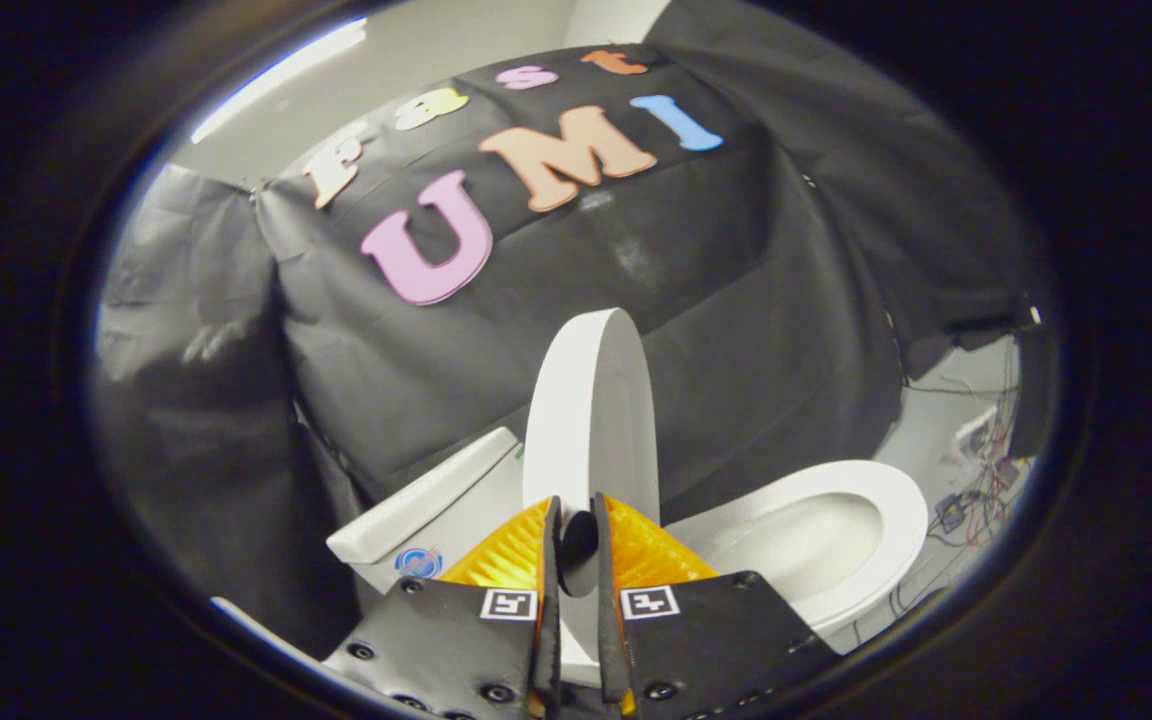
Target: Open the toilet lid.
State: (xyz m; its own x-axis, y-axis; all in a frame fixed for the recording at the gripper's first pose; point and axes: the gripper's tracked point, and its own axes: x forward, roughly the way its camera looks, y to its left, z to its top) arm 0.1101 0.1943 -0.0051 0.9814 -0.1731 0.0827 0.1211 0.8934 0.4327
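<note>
The white toilet lid (591, 410) stands raised, edge-on, beside the open bowl (816, 540). The gripper (576, 535) fingers clamp the lid's edge.

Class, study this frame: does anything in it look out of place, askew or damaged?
Nothing looks damaged. The toilet lid stands raised, nipped between the gripper fingers, with the seat down beside it. Only loose cables clutter the floor beyond.

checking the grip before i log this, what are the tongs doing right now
Tongs: closed on the edge of the raised toilet lid, one finger on each side of it.
</note>
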